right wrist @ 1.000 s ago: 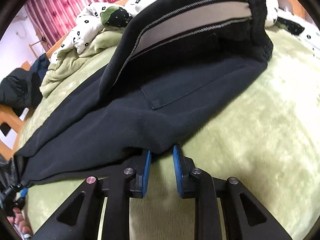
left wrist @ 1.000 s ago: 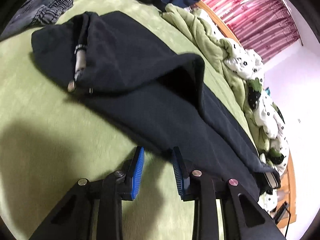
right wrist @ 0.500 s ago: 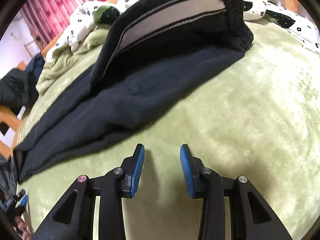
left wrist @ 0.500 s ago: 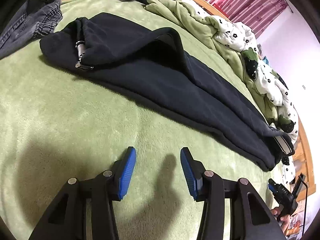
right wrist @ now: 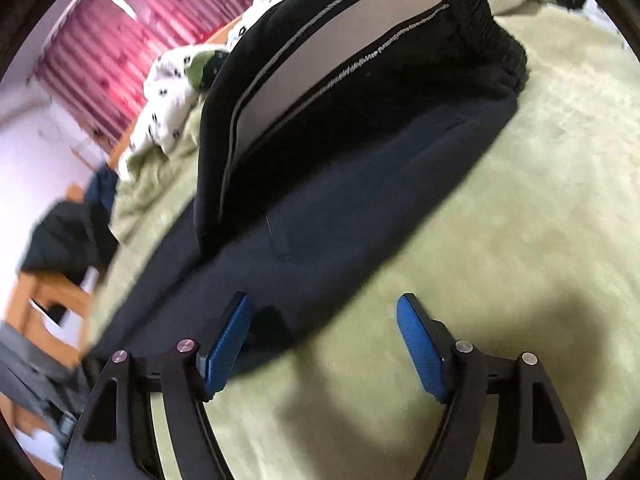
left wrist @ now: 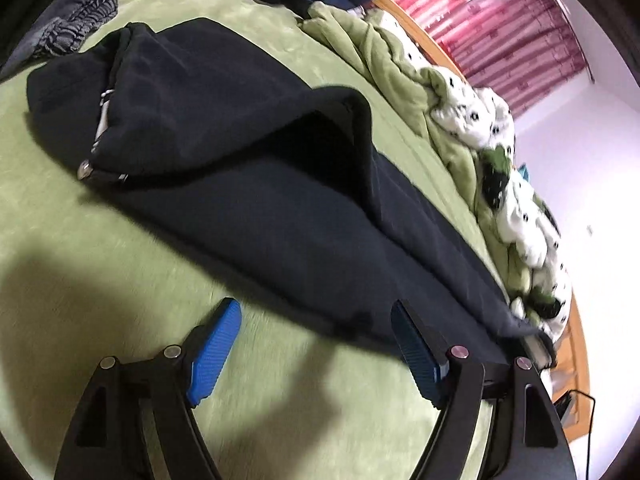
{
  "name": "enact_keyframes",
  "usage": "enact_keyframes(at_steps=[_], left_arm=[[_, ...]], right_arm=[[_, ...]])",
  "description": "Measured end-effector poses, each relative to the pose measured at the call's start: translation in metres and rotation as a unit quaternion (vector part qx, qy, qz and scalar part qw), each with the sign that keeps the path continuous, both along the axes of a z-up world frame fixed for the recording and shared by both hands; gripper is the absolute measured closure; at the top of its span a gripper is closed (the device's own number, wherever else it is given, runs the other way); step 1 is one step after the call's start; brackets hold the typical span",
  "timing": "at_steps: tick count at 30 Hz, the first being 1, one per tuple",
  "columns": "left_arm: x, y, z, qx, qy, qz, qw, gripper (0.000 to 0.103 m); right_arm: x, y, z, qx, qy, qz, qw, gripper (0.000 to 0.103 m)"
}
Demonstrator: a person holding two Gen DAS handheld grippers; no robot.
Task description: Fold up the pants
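Left wrist view: black pants [left wrist: 248, 184] lie folded lengthwise across a green blanket [left wrist: 72, 240] on a bed, one layer turned back so a raised fold stands in the middle; the left gripper [left wrist: 316, 344] hangs just above the blanket at the near edge of the pants, its blue-padded fingers [left wrist: 214, 350] spread wide and just opened, nothing between them but blanket and the cloth's edge; a rumpled green and white spotted quilt [left wrist: 472, 120] lies beyond the pants; grey clothing [left wrist: 76, 20] sits at the far left. Right wrist view: the right gripper [right wrist: 324, 340] likewise stands spread, just opened, gripping nothing; the pants' waistband [right wrist: 472, 8] is folded up; no containers appear.
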State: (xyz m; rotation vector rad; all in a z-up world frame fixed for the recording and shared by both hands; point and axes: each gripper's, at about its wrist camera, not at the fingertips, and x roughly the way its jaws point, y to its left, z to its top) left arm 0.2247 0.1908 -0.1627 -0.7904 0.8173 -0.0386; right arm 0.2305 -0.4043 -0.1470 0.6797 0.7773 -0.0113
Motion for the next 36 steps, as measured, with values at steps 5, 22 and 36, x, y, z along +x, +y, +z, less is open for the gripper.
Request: enact_keyframes(at_steps=[5, 22, 36], left_arm=[[0.023, 0.006, -0.001, -0.013, -0.003, 0.024, 0.9996, 0.029], [0.014, 0.010, 0.014, 0.033, 0.019, 0.038, 0.9986, 0.093], [-0.131, -0.016, 0.025, 0.051, 0.028, -0.036, 0.9976, 0.094]], right_arm=[[0.031, -0.018, -0.009, 0.038, -0.006, -0.010, 0.999, 0.026], [0.049, -0.044, -0.010, 0.030, -0.029, -0.070, 0.997, 0.094], [-0.107, -0.075, 0.047, -0.016, -0.052, -0.034, 0.998, 0.098]])
